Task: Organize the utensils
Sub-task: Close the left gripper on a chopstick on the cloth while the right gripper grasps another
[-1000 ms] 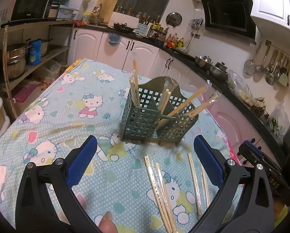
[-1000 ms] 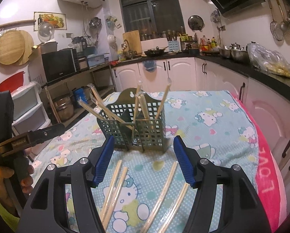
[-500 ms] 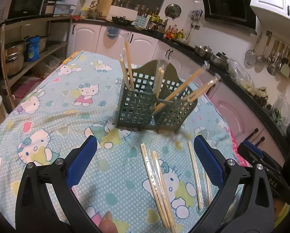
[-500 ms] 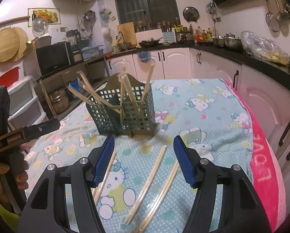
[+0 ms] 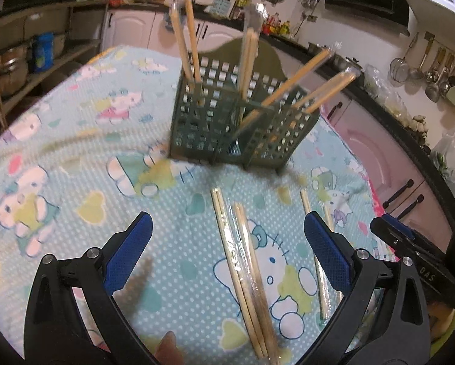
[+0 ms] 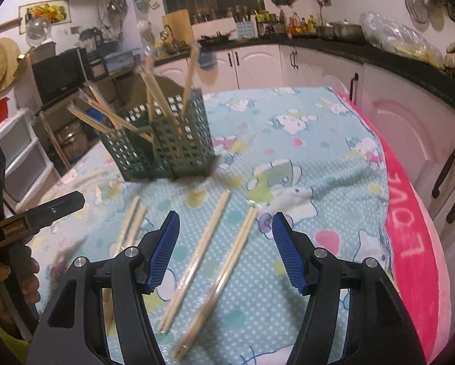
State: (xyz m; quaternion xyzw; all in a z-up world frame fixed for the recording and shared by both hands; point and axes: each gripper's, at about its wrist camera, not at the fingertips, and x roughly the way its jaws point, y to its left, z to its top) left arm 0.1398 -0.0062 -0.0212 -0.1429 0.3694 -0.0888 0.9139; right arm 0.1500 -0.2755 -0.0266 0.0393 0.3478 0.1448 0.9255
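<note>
On the cartoon-print cloth (image 6: 334,164), wrapped chopstick pairs (image 6: 210,252) lay short of the green holder (image 6: 163,140), long axes running roughly along both tongs' reach, between the wide, empty right gripper (image 6: 224,249) and left gripper (image 5: 227,255).

Chopsticks (image 5: 245,261) lie on the cloth (image 5: 75,158) before the basket (image 5: 227,127).
</note>
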